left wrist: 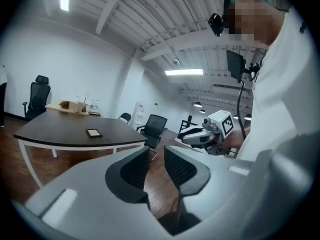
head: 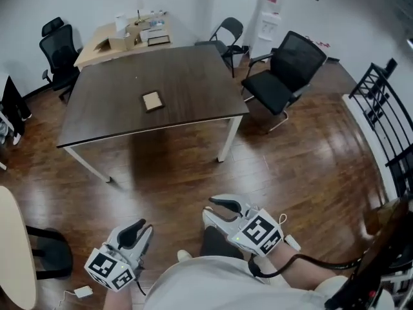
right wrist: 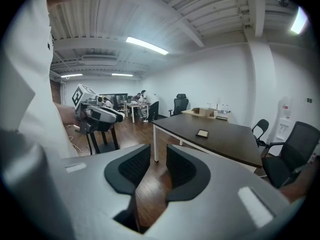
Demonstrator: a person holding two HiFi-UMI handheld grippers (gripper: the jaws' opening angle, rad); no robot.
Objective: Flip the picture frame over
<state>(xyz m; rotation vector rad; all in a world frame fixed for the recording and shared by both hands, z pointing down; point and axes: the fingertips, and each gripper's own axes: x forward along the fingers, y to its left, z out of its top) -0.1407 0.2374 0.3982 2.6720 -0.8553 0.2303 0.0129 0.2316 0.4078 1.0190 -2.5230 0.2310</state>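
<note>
Well, small square tan frame (head: 152, 101) flat on dark matte table (head: 193, 70), L claw (head: 143, 229), R claw (head: 210, 210) ajar, empty.

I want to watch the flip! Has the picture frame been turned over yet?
Nothing looks done yet: the small dark-edged picture frame lies flat on the dark wooden table, untouched. In hand: nothing; the left gripper and right gripper are open and empty, away from the table. Left: reach it, grip it, flip it.

Small picture frame (head: 152, 101) flat on a dark table (head: 193, 76)
It was rectangular (dark border, pale tan centre), lay face-flat near the middle of the tabletop, turned slightly askew to the table's edges, well apart from the clutter at the far end
</note>
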